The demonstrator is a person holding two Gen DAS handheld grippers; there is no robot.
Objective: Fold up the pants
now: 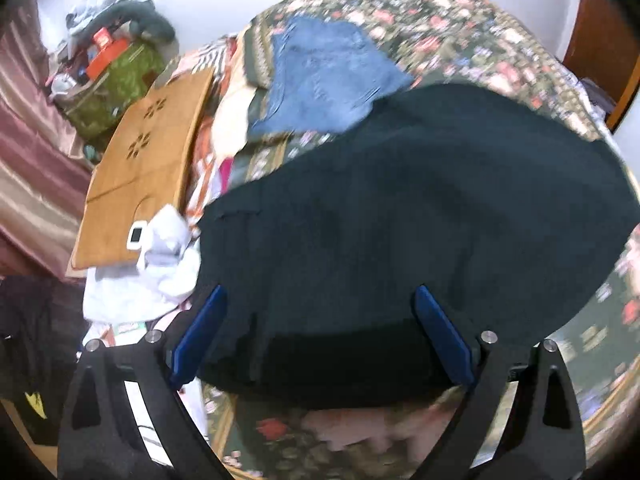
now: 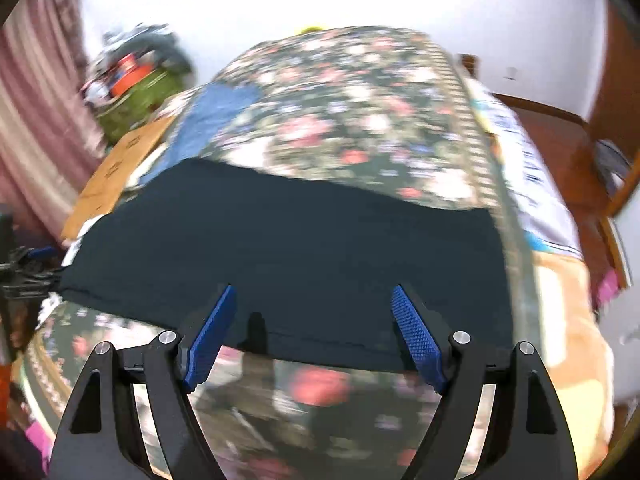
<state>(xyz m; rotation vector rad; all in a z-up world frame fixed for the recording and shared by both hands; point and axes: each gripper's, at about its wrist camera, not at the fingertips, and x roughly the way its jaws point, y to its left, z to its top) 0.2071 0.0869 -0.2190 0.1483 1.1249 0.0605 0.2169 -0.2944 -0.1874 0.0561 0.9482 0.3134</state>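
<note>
Dark pants (image 2: 288,248) lie flat across the flowered bedspread (image 2: 340,120), jeans (image 1: 324,80) at 11 o'clock. Cloth looks soft, limp, light. Left gripper (image 1: 320,332) and right gripper (image 2: 312,332): jaws apart, empty. Best pinched at near hem corners.

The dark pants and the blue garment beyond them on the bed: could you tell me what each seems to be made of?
The dark pants look like a soft matte fabric, perhaps knit or fleece: no sheen, and they drape limply; motion blur hides the weave. The blue garment looks like denim: faded mid-blue with paler worn streaks and a stiffer lie.
</note>
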